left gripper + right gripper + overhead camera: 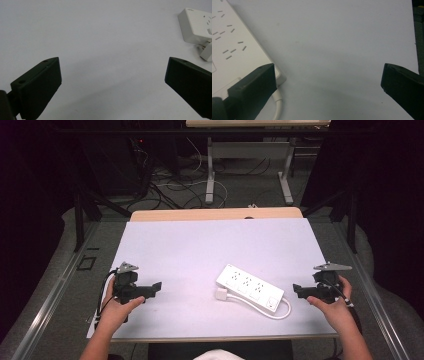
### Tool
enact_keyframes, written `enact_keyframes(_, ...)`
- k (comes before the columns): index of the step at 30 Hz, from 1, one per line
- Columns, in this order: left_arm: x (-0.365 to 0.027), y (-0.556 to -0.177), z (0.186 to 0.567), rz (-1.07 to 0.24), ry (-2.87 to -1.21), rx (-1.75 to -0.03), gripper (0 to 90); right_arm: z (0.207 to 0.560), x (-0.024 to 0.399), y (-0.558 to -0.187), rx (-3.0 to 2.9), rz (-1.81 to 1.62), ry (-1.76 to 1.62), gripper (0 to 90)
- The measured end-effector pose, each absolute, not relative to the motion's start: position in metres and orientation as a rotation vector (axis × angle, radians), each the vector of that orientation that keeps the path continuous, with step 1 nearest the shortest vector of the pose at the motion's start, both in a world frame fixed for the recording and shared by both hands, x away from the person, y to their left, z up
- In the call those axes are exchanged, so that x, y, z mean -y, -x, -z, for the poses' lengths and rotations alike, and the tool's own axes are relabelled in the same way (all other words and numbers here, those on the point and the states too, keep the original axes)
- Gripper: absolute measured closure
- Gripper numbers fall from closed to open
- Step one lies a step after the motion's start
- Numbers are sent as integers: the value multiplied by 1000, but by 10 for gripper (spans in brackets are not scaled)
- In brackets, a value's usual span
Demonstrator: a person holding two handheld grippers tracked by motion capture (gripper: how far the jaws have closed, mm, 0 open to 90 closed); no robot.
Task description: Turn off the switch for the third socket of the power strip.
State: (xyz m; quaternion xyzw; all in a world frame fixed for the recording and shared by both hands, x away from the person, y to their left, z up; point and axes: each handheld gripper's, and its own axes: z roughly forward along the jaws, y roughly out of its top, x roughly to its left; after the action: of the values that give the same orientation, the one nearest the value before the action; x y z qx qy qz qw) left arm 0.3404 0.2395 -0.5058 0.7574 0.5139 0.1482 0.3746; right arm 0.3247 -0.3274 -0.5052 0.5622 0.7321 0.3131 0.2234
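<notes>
My right gripper [299, 291], jaws wide and empty, sits just right of the white power strip [248, 288], whose long axis runs far-left to near-right; my left gripper [156, 287], also open, lies farther off.

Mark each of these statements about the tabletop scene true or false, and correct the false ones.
1. The power strip lies nearer the right gripper than the left gripper. True.
2. The left gripper is shut on the plug. False: its jaws stand open over the bare white mat.
3. The right gripper's jaws are open. True.
4. The strip's cord hangs off the table. False: it loops on the mat.
</notes>
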Motion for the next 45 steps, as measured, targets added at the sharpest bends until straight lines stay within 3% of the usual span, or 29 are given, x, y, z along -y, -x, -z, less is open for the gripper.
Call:
enact_keyframes(11, -241, -336, 500, -405, -1933, -1320, 16, 501, 317, -325, -2056, -896, -1502, 0)
enact_keyframes(45, -236, -331, 491, -431, -1940, -1292, 46, 492, 253, -325, -2271, -919, -1232, 313)
